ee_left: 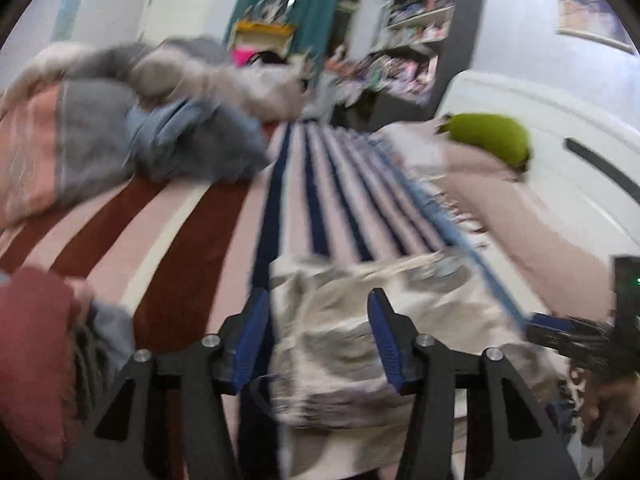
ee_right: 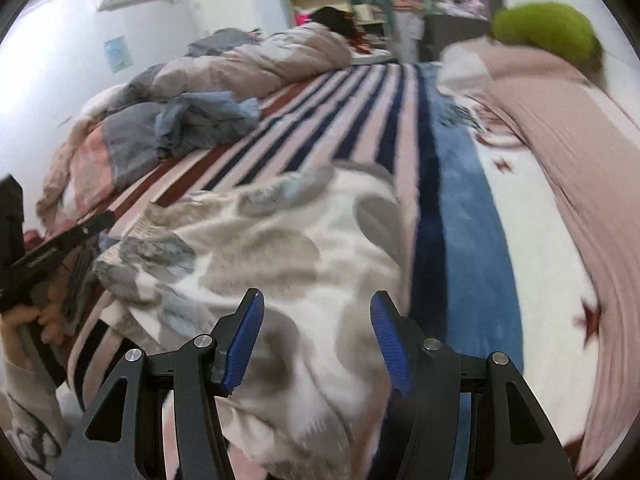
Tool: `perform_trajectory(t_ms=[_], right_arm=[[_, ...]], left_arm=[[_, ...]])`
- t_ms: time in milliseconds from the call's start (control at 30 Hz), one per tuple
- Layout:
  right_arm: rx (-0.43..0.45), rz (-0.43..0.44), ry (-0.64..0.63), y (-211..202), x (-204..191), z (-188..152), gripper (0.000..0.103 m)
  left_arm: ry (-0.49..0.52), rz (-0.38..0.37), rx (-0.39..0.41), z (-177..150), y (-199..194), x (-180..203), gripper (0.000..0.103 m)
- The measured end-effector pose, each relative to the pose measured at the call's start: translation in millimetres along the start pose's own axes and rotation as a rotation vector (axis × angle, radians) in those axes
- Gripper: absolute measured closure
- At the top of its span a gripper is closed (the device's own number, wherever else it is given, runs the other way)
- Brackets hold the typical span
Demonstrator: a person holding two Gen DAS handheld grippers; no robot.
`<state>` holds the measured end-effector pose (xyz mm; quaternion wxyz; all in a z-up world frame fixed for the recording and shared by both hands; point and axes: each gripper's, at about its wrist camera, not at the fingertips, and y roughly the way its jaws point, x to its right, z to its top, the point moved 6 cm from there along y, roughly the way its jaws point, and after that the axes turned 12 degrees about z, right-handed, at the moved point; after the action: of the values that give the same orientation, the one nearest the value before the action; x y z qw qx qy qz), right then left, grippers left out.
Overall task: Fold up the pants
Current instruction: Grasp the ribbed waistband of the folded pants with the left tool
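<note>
The pants point(ee_left: 340, 344), cream fleece with grey and blue blotches, lie bunched on the striped bedspread point(ee_left: 188, 240) close in front of both grippers. My left gripper point(ee_left: 318, 336) hovers over them, its blue pads apart and no cloth pinched. In the right wrist view the pants point(ee_right: 260, 248) spread wide, and my right gripper point(ee_right: 316, 336) stands over their near part, likewise open with the cloth below its fingers. Each gripper shows in the other's view: the right one point(ee_left: 580, 340) at the right edge, the left one point(ee_right: 60, 248) at the left edge, held by a hand.
A crumpled duvet point(ee_right: 256, 64) and a blue garment point(ee_right: 204, 116) lie at the far left of the bed; a person with dark hair point(ee_right: 332, 20) lies beyond. A green cushion point(ee_right: 544, 28) tops a pink blanket point(ee_right: 580, 168) on the right. A red cushion point(ee_left: 32, 340) sits near left.
</note>
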<state>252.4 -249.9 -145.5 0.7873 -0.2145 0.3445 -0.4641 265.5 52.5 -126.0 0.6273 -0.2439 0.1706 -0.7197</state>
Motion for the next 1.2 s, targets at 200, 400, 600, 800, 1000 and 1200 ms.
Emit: perform_trajectory(t_ms=[200, 400, 600, 800, 1000, 1200], right_arm=[[-0.121, 0.109, -0.186, 40, -35, 5, 0.089], [-0.209, 0.254, -0.221, 58, -67, -29, 0.091], [-0.217, 0.289, -0.214, 61, -84, -57, 0.088], [-0.188, 0.268, -0.188, 51, -84, -50, 0.079], [-0.052, 0.199, -0.116, 8, -55, -14, 0.044], [-0.017, 0.055, 0.036, -4, 12, -3, 0.04]], left_arm=[[0.045, -0.218, -0.153, -20, 25, 37, 0.055], [0.094, -0.185, -0.279, -47, 38, 32, 0.055], [0.124, -0.167, -0.308, -70, 25, 22, 0.055], [-0.013, -0.176, -0.224, -44, 11, 2, 0.049], [-0.103, -0.031, -0.225, -24, 36, -27, 0.039], [-0.176, -0.067, -0.305, -37, 62, -28, 0.039]])
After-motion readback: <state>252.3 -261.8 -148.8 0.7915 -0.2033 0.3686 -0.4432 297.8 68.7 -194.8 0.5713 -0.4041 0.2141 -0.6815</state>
